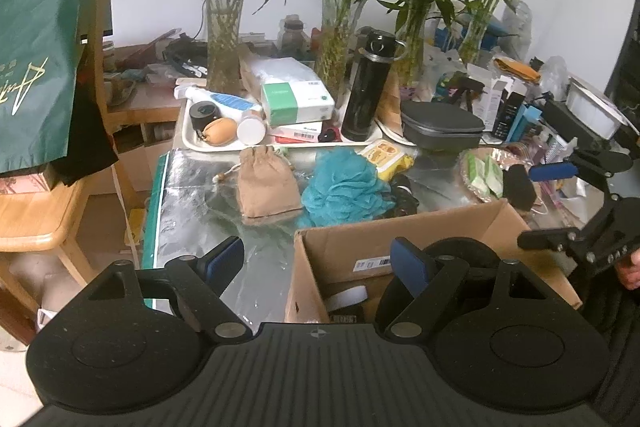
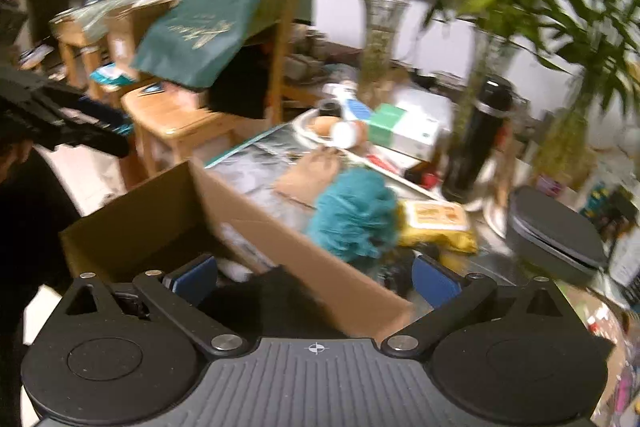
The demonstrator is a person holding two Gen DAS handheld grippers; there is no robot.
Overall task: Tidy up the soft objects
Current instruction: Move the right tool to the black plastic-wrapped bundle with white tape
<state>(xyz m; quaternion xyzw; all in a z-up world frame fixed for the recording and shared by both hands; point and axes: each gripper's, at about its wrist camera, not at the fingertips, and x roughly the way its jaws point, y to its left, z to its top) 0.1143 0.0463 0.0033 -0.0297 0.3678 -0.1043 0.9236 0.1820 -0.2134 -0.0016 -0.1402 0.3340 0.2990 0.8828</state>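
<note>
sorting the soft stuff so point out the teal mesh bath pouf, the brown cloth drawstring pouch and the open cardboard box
teal mesh bath pouf (image 1: 344,183), left wrist view, middle of its ruffles
brown cloth drawstring pouch (image 1: 267,183), left wrist view, centre of its front face
open cardboard box (image 1: 400,233), left wrist view, far inner wall

A teal mesh bath pouf lies bunched on the silver table cover, just beyond the far wall of an open cardboard box and touching a tan drawstring pouch that lies flat to its left. A yellow packet lies just right of and behind the pouf. Inside the box lies something dark and soft-looking, too blurred to name.
</note>
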